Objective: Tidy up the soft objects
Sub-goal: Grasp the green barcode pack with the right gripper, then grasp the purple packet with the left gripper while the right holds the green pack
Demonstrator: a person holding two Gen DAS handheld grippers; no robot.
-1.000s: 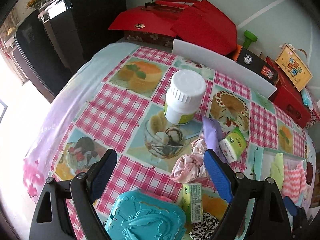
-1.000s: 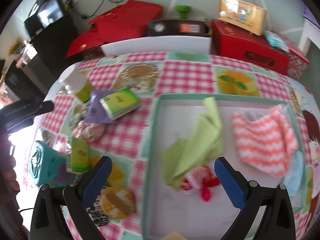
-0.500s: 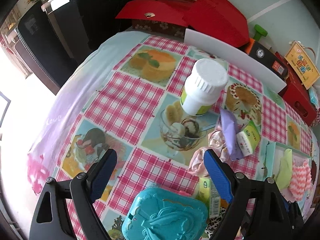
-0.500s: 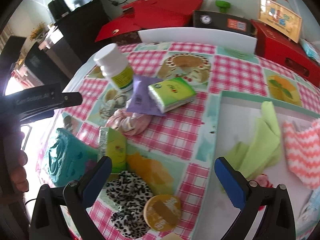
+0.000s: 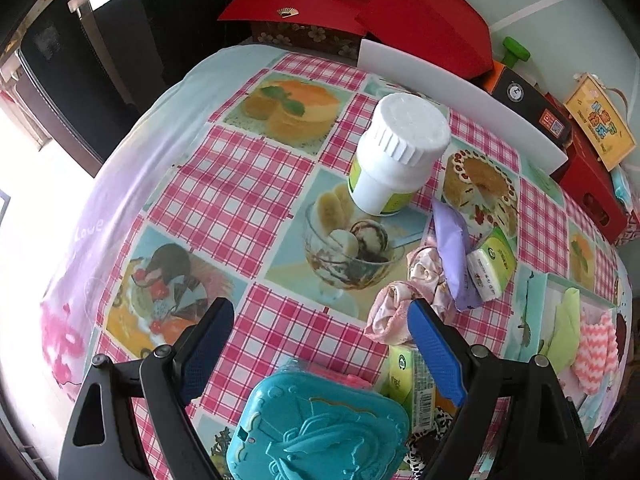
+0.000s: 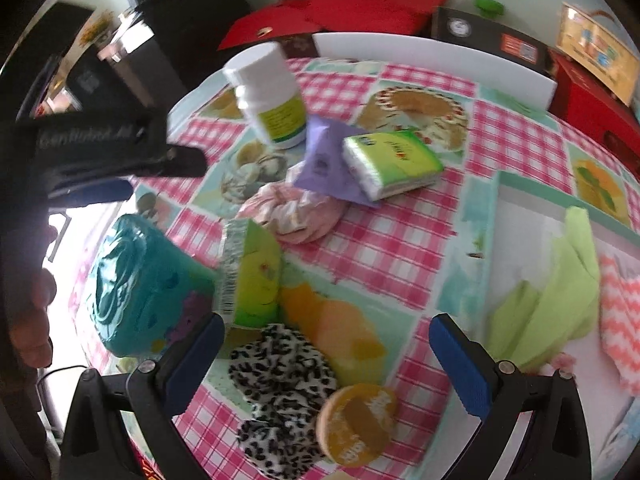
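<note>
- The leopard-print scrunchie (image 6: 280,396) lies low centre in the right wrist view, between the right claw's (image 6: 324,356) spread, empty jaws; a second ago the tray (image 6: 496,216) filled that gap
- So the right claw has swung off the tray toward the clutter, likely for its next soft pick
- The pink scrunchie (image 6: 296,216) sits mid-frame, partly under the purple packet (image 6: 320,164); green cloth (image 6: 560,296) and striped cloth (image 6: 616,312) already lie in the tray at the right edge
- The left claw (image 5: 320,344) hangs spread and empty over the bench (image 5: 224,200), barely shifted
</note>
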